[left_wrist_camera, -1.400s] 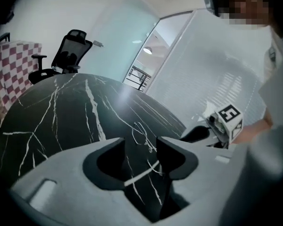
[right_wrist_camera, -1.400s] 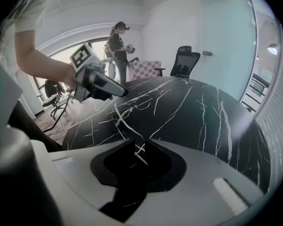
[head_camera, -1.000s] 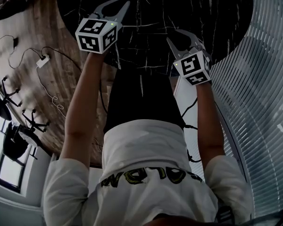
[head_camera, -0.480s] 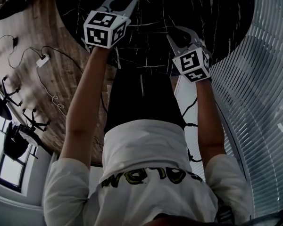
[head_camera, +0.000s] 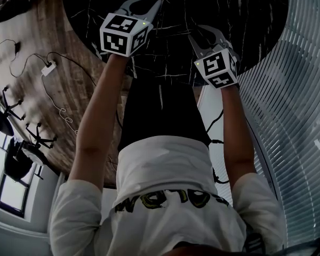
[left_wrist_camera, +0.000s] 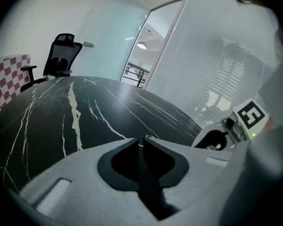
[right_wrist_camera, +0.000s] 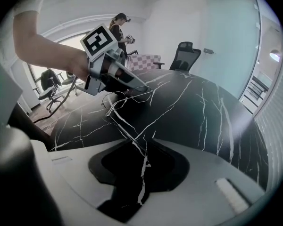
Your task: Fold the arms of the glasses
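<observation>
Since the earlier head view, the left hand-held gripper (head_camera: 156, 0) has slid up and to the right, further in over the black marble tabletop (head_camera: 245, 15), while the right one has hardly shifted.

On the left, the jaws are pinched nearly together, leaving only a hairline slit. Its own view shows a thin pale sliver right at that slit. I take this for wire from the glasses (right_wrist_camera: 127, 97), so this hand-held gripper seems to be nipping the frame. The right gripper view agrees: the left tips sit right on the thin wire frame, which lies low on the tabletop near its left edge, arms apparently still spread.

Further right, the right hand-held gripper (head_camera: 201, 34) hangs well apart from the glasses, jaws wide and nothing clearly between them. A pale line runs toward its gap, but I cannot tell whether it is a marble vein or a glasses arm.

The step in hand looks like steadying the frame before the first fold. To do it well:
- Keep the left pinch firm but light, since the wire looks easy to bend.
- Bring the right jaws in low beside one arm's free end.
- Sweep that arm inward about its hinge rather than squeezing it.
</observation>
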The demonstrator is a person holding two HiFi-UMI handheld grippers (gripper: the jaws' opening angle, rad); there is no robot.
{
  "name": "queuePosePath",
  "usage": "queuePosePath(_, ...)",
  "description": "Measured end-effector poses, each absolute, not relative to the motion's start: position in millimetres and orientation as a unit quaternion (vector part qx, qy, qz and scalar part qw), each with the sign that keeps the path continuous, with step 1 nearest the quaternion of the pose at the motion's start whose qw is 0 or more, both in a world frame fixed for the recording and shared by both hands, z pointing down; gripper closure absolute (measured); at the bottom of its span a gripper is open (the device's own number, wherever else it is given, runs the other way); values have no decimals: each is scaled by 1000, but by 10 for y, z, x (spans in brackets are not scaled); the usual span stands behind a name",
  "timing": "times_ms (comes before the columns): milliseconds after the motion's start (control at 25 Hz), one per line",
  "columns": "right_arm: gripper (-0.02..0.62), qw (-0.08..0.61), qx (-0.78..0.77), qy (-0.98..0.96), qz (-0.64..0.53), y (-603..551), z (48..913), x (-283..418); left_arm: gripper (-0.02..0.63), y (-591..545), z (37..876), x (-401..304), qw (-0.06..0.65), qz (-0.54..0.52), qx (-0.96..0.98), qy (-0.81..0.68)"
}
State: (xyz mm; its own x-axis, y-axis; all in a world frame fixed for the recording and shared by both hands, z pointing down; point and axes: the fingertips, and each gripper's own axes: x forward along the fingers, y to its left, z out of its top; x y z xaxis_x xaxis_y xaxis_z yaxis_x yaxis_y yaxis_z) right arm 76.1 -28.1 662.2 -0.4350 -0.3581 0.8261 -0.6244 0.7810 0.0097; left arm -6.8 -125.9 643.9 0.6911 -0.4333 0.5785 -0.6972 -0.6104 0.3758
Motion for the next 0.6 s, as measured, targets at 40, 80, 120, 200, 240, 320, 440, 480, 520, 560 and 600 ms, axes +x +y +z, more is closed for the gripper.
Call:
queuePosePath(40, 491, 441, 295, -834, 150, -299, 6626, 753, 572, -1257, 6443, -59, 299, 221, 870, -324)
queuePosePath(80, 491, 441, 295, -834, 149, -317, 6630, 744, 572, -1253, 6447, -51, 300, 221, 870, -324)
queuePosePath(120, 491, 440, 296, -835, 149, -333, 6631, 736, 572, -1246, 6450, -41, 300, 222, 870, -323)
queuePosePath(200, 491, 439, 297, -835, 149, -361, 6621, 721, 572, -1224, 6443, -14, 301, 224, 870, -320)
queuePosePath(240, 491, 438, 297, -835, 148, -374, 6615, 714, 572, -1213, 6437, 0, 301, 224, 871, -318)
queuePosePath(320, 491, 437, 299, -835, 149, -400, 6607, 699, 572, -1199, 6425, 21, 302, 222, 872, -316)
queuePosePath(440, 490, 435, 301, -835, 149, -447, 6601, 666, 572, -1192, 6416, 29, 307, 219, 871, -314)
queuePosePath(480, 489, 435, 302, -835, 149, -463, 6600, 654, 572, -1189, 6416, 32, 308, 219, 871, -313)
queuePosePath(520, 489, 435, 302, -836, 148, -477, 6600, 645, 572, -1184, 6417, 39, 308, 220, 871, -312)
queuePosePath(560, 489, 435, 302, -835, 148, -491, 6600, 639, 572, -1178, 6418, 48, 309, 221, 871, -311)
queuePosePath(600, 489, 435, 302, -835, 148, -504, 6599, 634, 572, -1171, 6419, 58, 309, 221, 872, -309)
